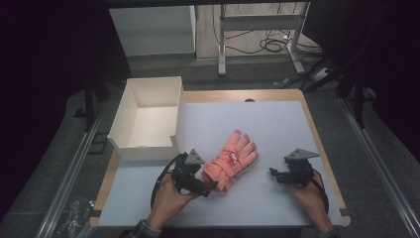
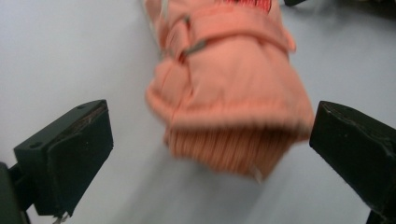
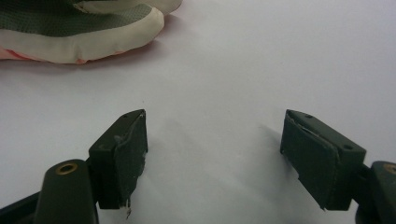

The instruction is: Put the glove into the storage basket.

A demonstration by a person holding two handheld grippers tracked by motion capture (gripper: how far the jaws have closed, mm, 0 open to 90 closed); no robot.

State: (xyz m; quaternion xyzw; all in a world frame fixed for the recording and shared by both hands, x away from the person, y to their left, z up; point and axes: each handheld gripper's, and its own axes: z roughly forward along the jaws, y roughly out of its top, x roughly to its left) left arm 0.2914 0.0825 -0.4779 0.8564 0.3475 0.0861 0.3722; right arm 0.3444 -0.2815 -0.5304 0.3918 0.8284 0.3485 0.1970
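A pink glove (image 1: 232, 159) with a red mark on its back lies on the white table mat (image 1: 277, 124), fingers pointing away and to the right. My left gripper (image 1: 210, 188) is at the glove's cuff end, held in a hand. In the left gripper view its jaws stand wide open (image 2: 212, 121), with the ribbed cuff (image 2: 224, 154) between and just ahead of them; neither pad touches it. My right gripper (image 1: 275, 175) rests to the right of the glove, apart from it. It is open (image 3: 215, 135) over bare mat, with the glove's pale fingertips (image 3: 93, 44) at the upper left.
An open white box (image 1: 148, 116) stands at the table's back left, close to the left gripper. The mat's right half and front strip are bare. A wooden table edge (image 1: 317, 134) borders the mat. Metal frame legs (image 1: 222, 44) and cables lie on the floor beyond.
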